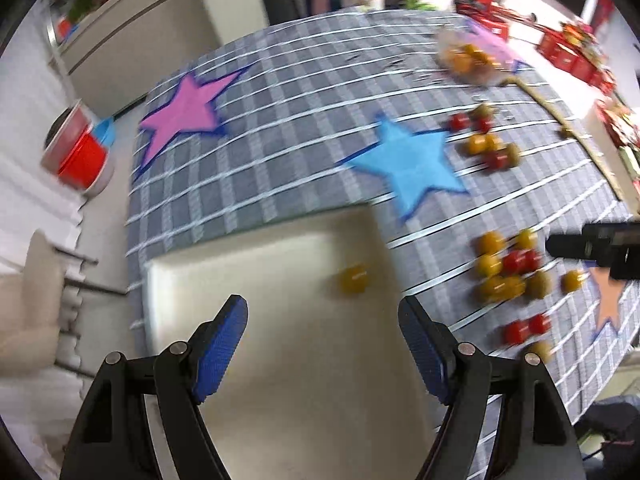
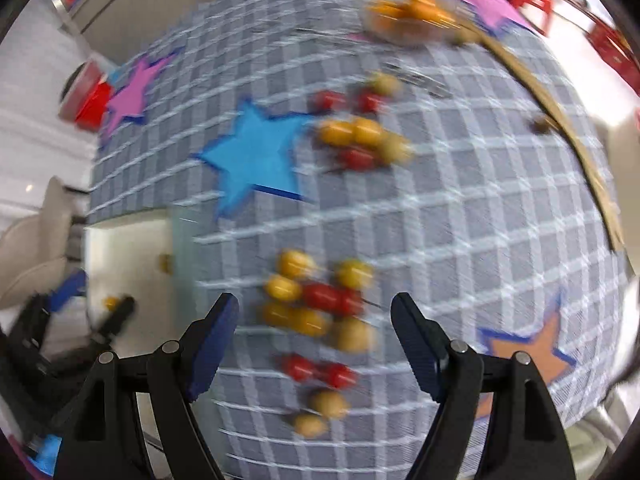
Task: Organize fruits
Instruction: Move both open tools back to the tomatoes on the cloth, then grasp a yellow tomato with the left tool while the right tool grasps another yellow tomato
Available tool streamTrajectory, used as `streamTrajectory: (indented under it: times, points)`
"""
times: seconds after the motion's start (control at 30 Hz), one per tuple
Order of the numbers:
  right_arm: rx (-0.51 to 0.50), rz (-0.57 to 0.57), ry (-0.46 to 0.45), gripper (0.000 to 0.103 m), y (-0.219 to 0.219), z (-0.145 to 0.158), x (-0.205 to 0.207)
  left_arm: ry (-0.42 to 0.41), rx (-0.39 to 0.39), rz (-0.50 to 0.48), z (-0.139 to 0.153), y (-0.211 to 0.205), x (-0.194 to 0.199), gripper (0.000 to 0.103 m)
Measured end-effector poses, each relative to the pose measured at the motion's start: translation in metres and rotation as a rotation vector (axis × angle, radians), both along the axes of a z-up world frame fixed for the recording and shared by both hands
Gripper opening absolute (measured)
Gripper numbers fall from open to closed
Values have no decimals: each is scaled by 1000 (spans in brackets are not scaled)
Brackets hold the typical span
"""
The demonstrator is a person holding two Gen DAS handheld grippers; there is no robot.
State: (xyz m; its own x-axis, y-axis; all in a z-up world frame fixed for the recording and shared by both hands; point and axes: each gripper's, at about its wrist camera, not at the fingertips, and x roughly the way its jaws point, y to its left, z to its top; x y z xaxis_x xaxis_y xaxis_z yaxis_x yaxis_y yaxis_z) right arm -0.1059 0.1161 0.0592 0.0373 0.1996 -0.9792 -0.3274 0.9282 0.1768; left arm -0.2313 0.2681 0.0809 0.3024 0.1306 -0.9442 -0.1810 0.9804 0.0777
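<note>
Small yellow and red fruits lie in clusters on the grey checked tablecloth. A white tray [image 1: 248, 280] sits at the table's near left with one yellow fruit [image 1: 354, 278] in it. My left gripper [image 1: 322, 320] is open and empty above the tray. My right gripper [image 2: 314, 316] is open and empty, hovering over the near cluster [image 2: 316, 300] of yellow and red fruits. That cluster also shows in the left wrist view [image 1: 508, 268]. The right gripper's black body [image 1: 600, 246] enters the left wrist view at right. Both views are motion-blurred.
A farther fruit cluster [image 2: 360, 136] lies by a blue star [image 2: 256, 156]. A clear container with yellow fruits [image 1: 472, 58] stands at the far edge. Pink [image 1: 184, 112] and orange [image 2: 528, 352] stars mark the cloth. A red bucket [image 1: 78, 152] stands on the floor at left.
</note>
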Motion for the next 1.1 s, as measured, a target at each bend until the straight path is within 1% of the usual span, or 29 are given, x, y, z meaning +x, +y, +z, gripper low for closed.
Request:
streamTrajectory:
  times: [0.17, 0.27, 0.37, 0.47, 0.67, 0.77, 0.87, 0.93, 1.0, 1.07, 1.1]
  points:
    - [-59, -74, 22, 81, -61, -11, 0, 1, -36, -75, -2, -39, 31, 79]
    - [-71, -100, 39, 81, -83, -16, -4, 21, -64, -109, -10, -62, 49, 79]
    - [-75, -99, 49, 81, -91, -22, -6, 47, -69, -121, -23, -74, 62, 79]
    - [-80, -78, 49, 81, -97, -27, -8, 79, -63, -132, -38, -83, 72, 79]
    - [-82, -25, 49, 81, -101, -37, -9, 125, -41, -126, -59, -90, 78, 79]
    - [-80, 1, 44, 81, -99, -40, -7, 128, -53, -119, -62, -90, 79, 79]
    - [-77, 11, 40, 81, -91, -42, -9, 125, -38, -125, -64, -94, 80, 79]
    - [-73, 18, 38, 78, -88, -44, -10, 124, -44, -125, -64, -96, 80, 72]
    - [-73, 27, 37, 72, -87, -46, -8, 125, -47, -127, -64, -99, 81, 69]
    - [-76, 37, 39, 66, -86, -48, -8, 126, -38, -134, -63, -101, 81, 64]
    - [-79, 39, 42, 62, -80, -48, -6, 126, -44, -138, -63, -102, 81, 60]
